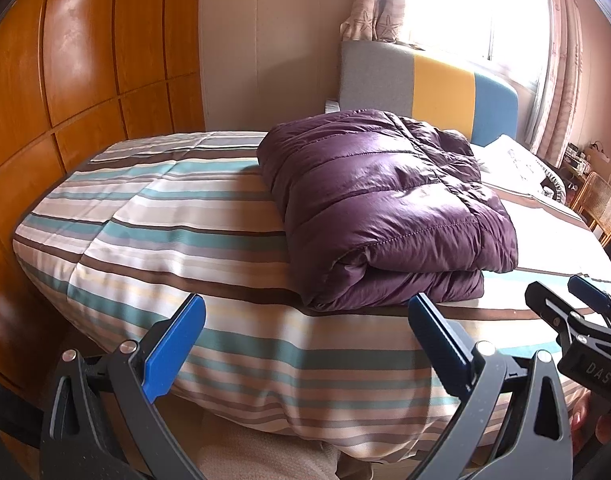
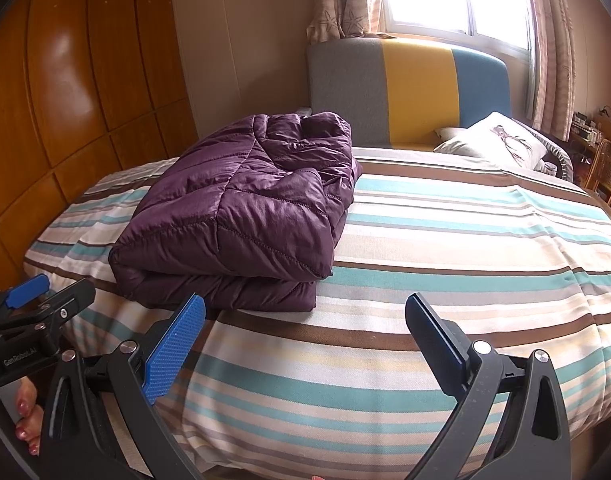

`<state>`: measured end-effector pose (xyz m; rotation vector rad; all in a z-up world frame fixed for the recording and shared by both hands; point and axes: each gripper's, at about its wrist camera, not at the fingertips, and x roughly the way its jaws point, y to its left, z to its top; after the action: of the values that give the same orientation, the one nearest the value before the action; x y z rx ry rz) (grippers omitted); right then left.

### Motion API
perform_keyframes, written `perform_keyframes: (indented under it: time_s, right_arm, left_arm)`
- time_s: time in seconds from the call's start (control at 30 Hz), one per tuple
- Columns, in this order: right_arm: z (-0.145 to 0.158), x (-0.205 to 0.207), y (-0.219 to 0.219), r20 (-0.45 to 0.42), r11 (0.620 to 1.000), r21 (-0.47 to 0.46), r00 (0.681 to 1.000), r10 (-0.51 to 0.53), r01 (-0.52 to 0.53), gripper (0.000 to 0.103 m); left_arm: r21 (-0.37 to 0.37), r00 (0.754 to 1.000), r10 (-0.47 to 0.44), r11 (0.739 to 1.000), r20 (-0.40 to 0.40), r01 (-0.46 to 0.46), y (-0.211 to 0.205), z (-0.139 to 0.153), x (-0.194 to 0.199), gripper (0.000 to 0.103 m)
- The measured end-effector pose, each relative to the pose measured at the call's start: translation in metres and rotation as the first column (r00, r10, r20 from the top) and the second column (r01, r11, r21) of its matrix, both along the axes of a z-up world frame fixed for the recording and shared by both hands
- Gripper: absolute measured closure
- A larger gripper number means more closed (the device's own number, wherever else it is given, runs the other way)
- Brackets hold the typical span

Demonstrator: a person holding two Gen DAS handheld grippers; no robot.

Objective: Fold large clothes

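Two grippers hung at the foot of the bed, both spread wide and empty: the left gripper (image 1: 305, 344) and the right gripper (image 2: 305, 344), each short of the cloth and touching nothing. Just beyond their blue fingertips (image 2: 177, 344) lay one purple down jacket (image 1: 385, 208), already folded into a thick, puffy bundle on the striped bedcover (image 2: 465, 248), toward the bed's left side near the wooden wardrobe (image 1: 85, 80). By its look the jacket would be light, soft and springy, with a glossy shell likely to slip; a pinch deep over the doubled near edge, catching all layers, seemed the safest hold, since a shallow grip might drag off only the top layer and let the fold puff open. Counted: one jacket, one pillow (image 2: 493, 140) by the headboard (image 2: 405, 92), two grippers.
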<state>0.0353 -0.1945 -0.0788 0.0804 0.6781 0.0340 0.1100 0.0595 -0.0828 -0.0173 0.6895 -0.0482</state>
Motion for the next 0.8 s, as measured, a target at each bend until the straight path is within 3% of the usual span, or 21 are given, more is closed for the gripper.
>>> perform_keyframes:
  time_s: [0.6, 0.8]
  right_arm:
    - [-0.0021, 0.0009, -0.0005, -0.008, 1.0, 0.004, 1.0, 0.0, 0.0, 0.003]
    - [-0.0028, 0.0014, -0.0017, -0.01, 1.0, 0.012, 1.0, -0.003, 0.003, 0.003]
  left_arm:
    - [0.005, 1.0, 0.005, 1.0, 0.012, -0.005, -0.0002, -0.0002, -0.0028, 0.002]
    - [0.005, 1.0, -0.001, 1.0, -0.027, 0.001, -0.0018, -0.004, 0.0025, 0.002]
